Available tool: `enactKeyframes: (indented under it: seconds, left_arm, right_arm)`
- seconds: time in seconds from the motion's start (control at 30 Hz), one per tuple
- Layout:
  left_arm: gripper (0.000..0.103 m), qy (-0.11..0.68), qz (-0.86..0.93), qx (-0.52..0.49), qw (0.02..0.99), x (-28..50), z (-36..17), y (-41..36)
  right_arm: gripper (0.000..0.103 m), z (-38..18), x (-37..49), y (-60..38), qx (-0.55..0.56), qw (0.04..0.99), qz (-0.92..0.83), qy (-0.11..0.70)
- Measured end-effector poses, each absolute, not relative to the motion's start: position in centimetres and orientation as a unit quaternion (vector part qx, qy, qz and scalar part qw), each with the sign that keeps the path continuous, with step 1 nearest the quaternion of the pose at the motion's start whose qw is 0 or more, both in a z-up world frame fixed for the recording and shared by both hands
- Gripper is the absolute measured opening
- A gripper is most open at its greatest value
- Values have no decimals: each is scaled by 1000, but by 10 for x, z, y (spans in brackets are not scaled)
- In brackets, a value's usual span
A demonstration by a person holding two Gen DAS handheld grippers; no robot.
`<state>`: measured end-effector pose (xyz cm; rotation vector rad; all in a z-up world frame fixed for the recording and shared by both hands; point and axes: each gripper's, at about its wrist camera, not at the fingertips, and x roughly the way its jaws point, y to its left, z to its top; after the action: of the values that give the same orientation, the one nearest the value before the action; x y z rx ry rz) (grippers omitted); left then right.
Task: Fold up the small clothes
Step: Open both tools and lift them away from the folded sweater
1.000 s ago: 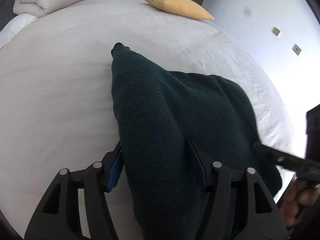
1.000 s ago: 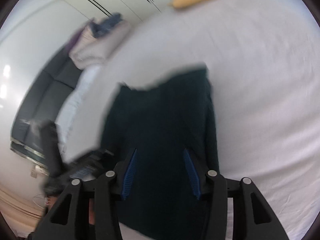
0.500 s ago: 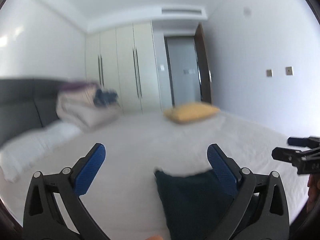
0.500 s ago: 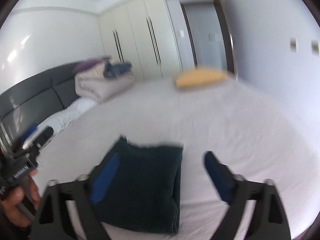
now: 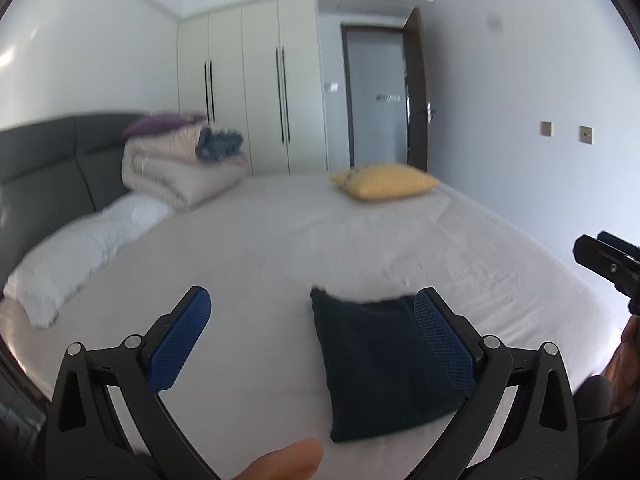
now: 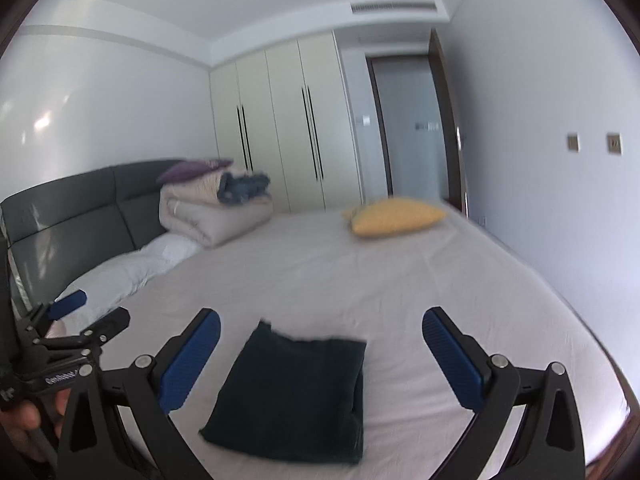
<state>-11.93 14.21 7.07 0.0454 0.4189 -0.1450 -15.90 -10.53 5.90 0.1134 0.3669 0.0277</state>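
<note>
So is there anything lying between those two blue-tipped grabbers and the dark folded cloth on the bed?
Nothing visible. The dark folded garment lies flat on the bare sheet of the bed, with both the left gripper and right gripper wide open and empty above it. The yellow pillow sits far off.

In the left wrist view, the right finger [image 5: 444,344] covers the right edge of the dark folded cloth [image 5: 376,368], low and right of the middle. A fingertip [image 5: 288,462] is cut off by the bottom edge. The other gripper [image 5: 610,266] and the hand [image 5: 628,356] under it run off the right edge. The pile of bedding [image 5: 180,172] at the middle left is blurry.

In the right wrist view, a hand [image 6: 24,420] at the lower left is cut off by the edge. The white words on the gripper [image 6: 60,344] there are too small to read.
</note>
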Motion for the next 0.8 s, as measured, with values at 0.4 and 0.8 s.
enactKeyframes:
  seconds: [0.4,0.8]
  left_arm:
    - [103,351,-47,19,935,-74,-12,130]
    - [103,401,-48,20,914,-50,-61,118]
  right_arm:
    - [103,13,-141,-96,57,954,-9,295]
    - [103,-34,-127,-98,73,925,-23,373]
